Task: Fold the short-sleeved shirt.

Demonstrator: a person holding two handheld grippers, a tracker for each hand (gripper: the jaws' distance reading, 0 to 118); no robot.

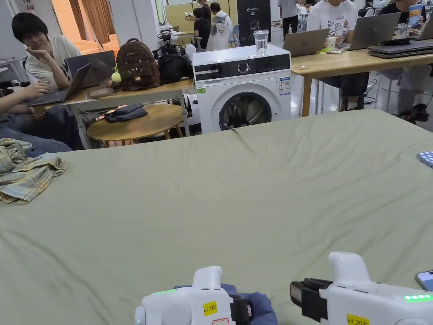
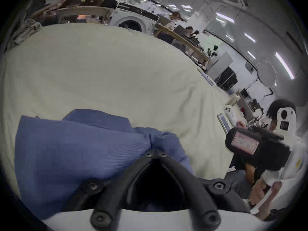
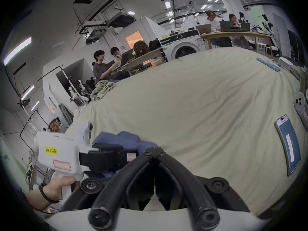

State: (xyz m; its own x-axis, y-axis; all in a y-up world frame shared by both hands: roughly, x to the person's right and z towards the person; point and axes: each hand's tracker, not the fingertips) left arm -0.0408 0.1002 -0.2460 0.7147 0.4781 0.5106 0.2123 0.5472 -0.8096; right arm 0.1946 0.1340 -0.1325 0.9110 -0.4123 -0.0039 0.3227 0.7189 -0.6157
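Left gripper point(image 2: 155, 154) nearest the lens, at the near edge of the table point(image 1: 220, 186): jaws brought together at their tips, nipping a fold of the blue short-sleeved shirt point(image 2: 80, 151). Shirt lies bunched at that same near edge, just left of the gripper tips in the left gripper view; in the head view a corner of it pokes out beside the white gripper body.

Right gripper point(image 3: 155, 153) just right of the left gripper, jaws meeting at the tips with nothing visibly between them; the shirt sits just beyond to its left, contact cannot be told. A hand point(image 3: 55, 189) holds the left gripper's handle.

Table covered in a pale green sheet. Far left of the shirt, at the table's far corner, a crumpled plaid garment point(image 1: 25, 173). Phone point(image 3: 288, 144) right of the shirt, near the table's right edge. Washing machine point(image 1: 242, 86) beyond the table's far edge.
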